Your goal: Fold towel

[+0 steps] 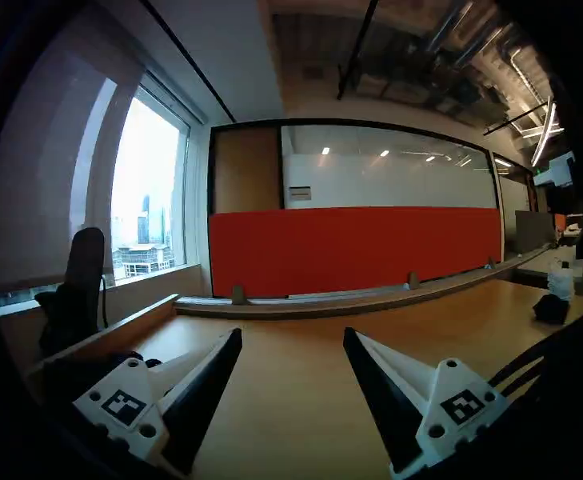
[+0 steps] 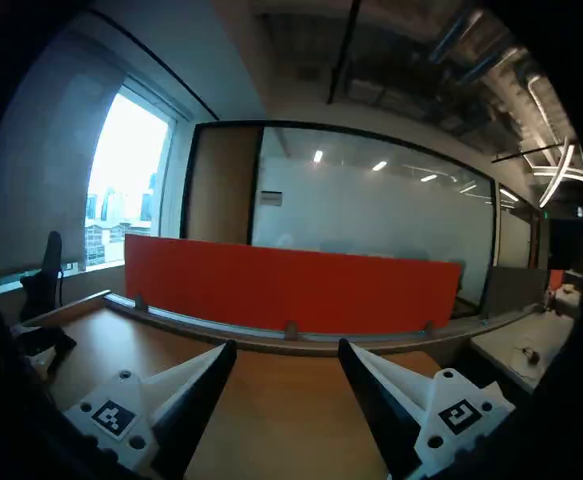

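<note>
In the left gripper view my left gripper (image 1: pixel 293 334) is open, its two black-and-white fingers spread over a bare wooden desk (image 1: pixel 291 376) with nothing between them. In the right gripper view my right gripper (image 2: pixel 285 346) is also open above the same kind of wooden desktop (image 2: pixel 283 416), holding nothing. Both cameras look level across the desk toward a red divider panel (image 1: pixel 355 248). I see no towel in these frames.
The red divider panel (image 2: pixel 291 292) stands along the desk's far edge, with a glass wall behind it. A black chair (image 1: pixel 75 296) stands at the left by the window. A dark object (image 1: pixel 551 308) and a bottle (image 1: pixel 561 280) sit at the far right of the desk.
</note>
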{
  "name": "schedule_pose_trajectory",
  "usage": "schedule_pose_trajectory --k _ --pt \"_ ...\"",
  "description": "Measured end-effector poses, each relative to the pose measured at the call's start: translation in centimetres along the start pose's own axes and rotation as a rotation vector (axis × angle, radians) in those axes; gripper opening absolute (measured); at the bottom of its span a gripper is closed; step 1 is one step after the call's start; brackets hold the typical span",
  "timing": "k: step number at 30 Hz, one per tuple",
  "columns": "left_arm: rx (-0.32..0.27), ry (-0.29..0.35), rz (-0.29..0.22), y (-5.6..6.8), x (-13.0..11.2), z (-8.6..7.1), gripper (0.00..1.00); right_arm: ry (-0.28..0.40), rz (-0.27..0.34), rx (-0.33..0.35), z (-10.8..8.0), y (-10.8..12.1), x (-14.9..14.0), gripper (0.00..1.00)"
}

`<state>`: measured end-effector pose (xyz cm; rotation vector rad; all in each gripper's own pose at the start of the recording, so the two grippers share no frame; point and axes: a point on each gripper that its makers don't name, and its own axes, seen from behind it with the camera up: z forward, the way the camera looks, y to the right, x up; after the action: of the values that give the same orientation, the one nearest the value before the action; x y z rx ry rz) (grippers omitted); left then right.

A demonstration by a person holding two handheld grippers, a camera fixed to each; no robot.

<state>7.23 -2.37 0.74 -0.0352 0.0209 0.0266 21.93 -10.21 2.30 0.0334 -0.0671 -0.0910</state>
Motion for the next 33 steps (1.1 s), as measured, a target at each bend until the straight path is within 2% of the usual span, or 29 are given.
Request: schedule_pose_trajectory --k 9,21,33 --pt "0.01 0.007 -0.013 1.0 -2.4 -0.2 0.94 -0.004 -0.023 0.011 0.7 -0.5 -2.0 0.98" --pt "0.007 0.016 -0.019 3.1 -4.2 -0.9 0.94 0.013 -0.01 -0.004 0.4 1.2 -3.8 0.98" --pt "0.02 0.001 -0.019 3.4 -5.6 -1.2 0.94 0.021 -0.009 -0.021 -0.2 2.8 -4.0 0.98"
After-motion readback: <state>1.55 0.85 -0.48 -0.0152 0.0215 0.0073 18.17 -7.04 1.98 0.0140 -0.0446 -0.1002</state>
